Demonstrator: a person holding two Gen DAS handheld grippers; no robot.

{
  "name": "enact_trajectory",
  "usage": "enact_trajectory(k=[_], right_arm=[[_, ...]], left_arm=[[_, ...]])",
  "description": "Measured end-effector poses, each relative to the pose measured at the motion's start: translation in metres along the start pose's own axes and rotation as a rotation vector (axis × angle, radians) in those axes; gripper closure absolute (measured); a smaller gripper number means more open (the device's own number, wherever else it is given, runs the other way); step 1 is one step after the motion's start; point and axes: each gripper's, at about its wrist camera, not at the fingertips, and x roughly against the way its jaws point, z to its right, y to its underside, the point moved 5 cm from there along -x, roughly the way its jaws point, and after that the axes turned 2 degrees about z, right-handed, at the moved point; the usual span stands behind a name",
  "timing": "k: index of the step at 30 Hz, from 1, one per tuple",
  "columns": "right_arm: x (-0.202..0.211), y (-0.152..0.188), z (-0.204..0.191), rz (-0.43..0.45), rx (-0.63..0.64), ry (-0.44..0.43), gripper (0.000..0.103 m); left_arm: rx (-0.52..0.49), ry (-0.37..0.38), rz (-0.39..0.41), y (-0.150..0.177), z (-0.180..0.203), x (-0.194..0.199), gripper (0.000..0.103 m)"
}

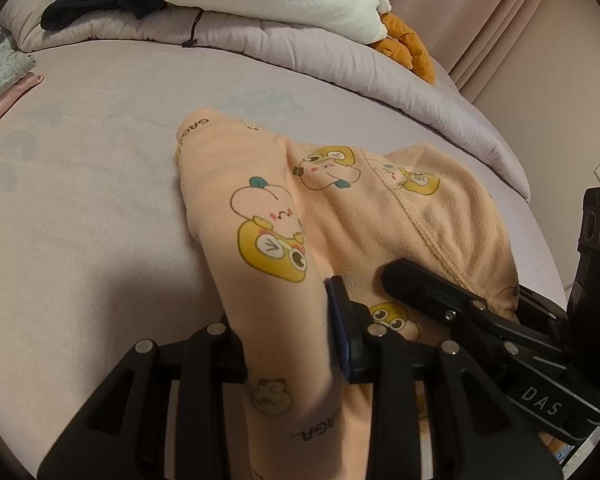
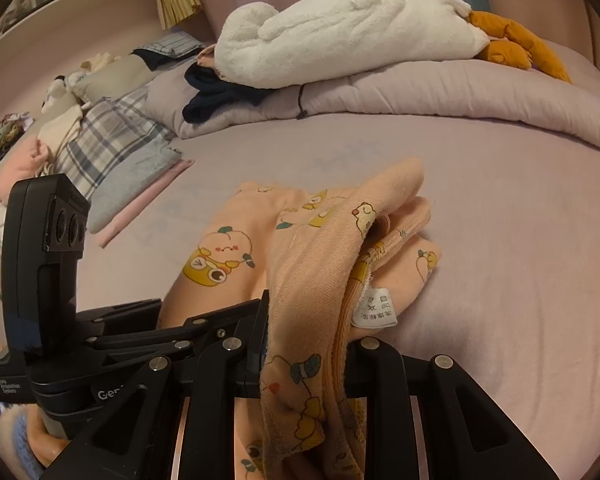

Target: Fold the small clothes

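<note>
Garment (image 1: 340,216): small peach piece with a cartoon print, half lifted off the pink bedsheet (image 1: 100,200), its far end resting on the sheet and its near end bunched up into both tools.

Left gripper (image 1: 288,336): jaws pinching a thick fold of the cloth; I see fabric filling the whole gap between them.

Right gripper (image 2: 312,340): jaws likewise pressed onto a bunched edge, with the care label (image 2: 374,308) hanging loose just beside it. In the left view its fingertip lies on the garment close to my left jaw.

Risks, as I judge them:
- Both grips take several layers at once, so lifting could drag the under layer along and spoil the fold.
- The two tools sit very near each other; they could knock together on a crossing move.
- The bunched cloth may slide out of either grip if I pull apart too hard.

Surroundings: quilt (image 2: 460,92) rolled at the far side, white plush toy (image 2: 340,28) on top, folded stack (image 2: 132,184) at the left, all well apart.
</note>
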Motion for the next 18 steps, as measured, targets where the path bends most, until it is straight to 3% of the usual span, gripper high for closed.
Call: enact_trajectory(k=[18], right_arm=[[-0.0039,0.0032,0.0042,-0.013,-0.031,0.013,0.078]], left_arm=[[-0.011,-0.019,-0.005,0.0008,-0.0009,-0.0029,0.069]])
